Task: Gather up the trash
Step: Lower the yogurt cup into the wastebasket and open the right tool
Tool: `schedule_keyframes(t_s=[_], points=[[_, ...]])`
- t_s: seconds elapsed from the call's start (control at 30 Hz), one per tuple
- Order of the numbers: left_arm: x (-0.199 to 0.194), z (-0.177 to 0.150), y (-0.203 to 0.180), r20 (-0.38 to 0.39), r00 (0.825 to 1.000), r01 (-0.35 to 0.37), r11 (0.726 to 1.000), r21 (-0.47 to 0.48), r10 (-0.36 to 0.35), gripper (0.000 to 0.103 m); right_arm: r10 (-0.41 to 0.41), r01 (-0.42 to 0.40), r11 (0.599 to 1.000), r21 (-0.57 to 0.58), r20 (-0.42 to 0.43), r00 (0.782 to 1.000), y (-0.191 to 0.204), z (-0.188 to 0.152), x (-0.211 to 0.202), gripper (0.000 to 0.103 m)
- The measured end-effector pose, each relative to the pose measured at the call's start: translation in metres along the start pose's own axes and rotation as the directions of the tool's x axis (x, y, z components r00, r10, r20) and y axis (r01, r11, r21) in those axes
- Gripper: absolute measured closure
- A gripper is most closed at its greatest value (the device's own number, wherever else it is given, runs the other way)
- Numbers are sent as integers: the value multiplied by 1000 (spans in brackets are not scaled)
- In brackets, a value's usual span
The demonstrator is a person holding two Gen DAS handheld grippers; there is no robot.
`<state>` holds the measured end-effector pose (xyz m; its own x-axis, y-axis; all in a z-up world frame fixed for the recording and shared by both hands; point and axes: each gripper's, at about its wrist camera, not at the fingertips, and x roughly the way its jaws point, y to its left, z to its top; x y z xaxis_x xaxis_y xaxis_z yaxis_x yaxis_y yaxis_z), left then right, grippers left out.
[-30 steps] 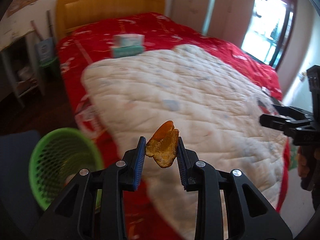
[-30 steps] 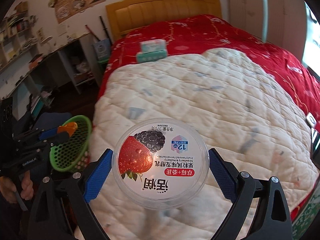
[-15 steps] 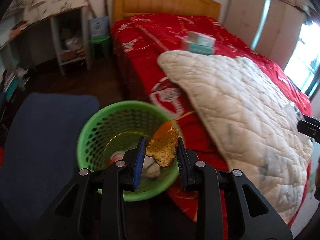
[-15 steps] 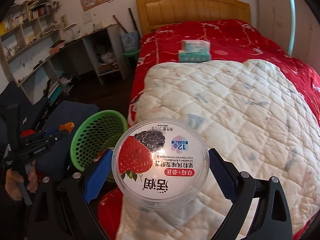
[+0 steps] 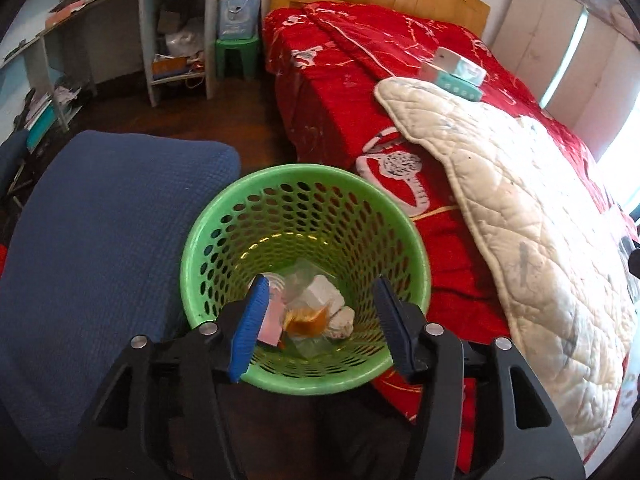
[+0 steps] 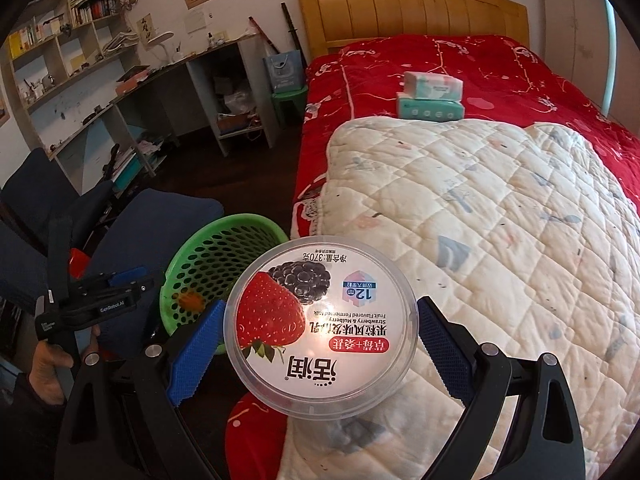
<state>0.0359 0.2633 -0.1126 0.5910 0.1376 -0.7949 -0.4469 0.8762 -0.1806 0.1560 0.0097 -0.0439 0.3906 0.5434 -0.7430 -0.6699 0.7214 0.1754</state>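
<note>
My left gripper (image 5: 320, 328) is open and empty, right above the green mesh trash basket (image 5: 224, 216). An orange peel (image 5: 310, 318) lies inside it on white crumpled paper (image 5: 324, 294) and a pink scrap. My right gripper (image 6: 320, 344) is shut on a round yogurt cup (image 6: 320, 326) with a strawberry and mulberry lid, held over the bed's edge. In the right wrist view the basket (image 6: 208, 256) stands left of the cup, the peel (image 6: 192, 302) shows inside it, and the left gripper (image 6: 124, 284) is at its left rim.
A blue chair seat (image 5: 100, 232) is left of the basket. The bed with a red cover (image 5: 340, 80) and a white quilt (image 5: 520, 200) is on the right. Tissue packs (image 6: 432, 96) lie on the bed. A desk with shelves (image 6: 160, 80) stands at the back.
The left gripper moved further over the basket, opened and let go of the orange peel, which now lies in the basket. The right gripper swung left with the cup.
</note>
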Motion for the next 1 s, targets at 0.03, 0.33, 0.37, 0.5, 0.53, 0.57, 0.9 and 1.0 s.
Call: schedule_keyframes(t_s=[0.03,0.33,0.37,0.5,0.53,0.57,0.9,1.0], points=[[0,-1,2,-2,1000,-2,1000,-5,2,48,3,-3,1000,0,-2,1000,1,0,2,12],[-21,-5,18,28,999,-24,999,-44,26,48,50,-50,999,-14,-26,998,22,7,24,12],[-24,-6,20,33,999,-27,999,-45,28,48,58,-58,998,-16,-30,998,27,9,28,12],[-38,-8,28,52,998,-41,997,-65,44,47,88,-89,996,-20,-46,995,38,14,41,12],[-41,-9,31,58,997,-42,996,-72,47,46,92,-94,995,-22,-51,994,41,15,45,12],[-44,-10,33,62,997,-44,996,-78,49,46,99,-100,995,-25,-57,993,45,15,49,12],[-68,-12,49,101,992,-65,991,-115,77,46,154,-159,987,-35,-115,981,86,22,93,12],[-72,-12,52,107,991,-69,990,-123,82,46,163,-169,985,-40,-129,978,97,24,104,12]])
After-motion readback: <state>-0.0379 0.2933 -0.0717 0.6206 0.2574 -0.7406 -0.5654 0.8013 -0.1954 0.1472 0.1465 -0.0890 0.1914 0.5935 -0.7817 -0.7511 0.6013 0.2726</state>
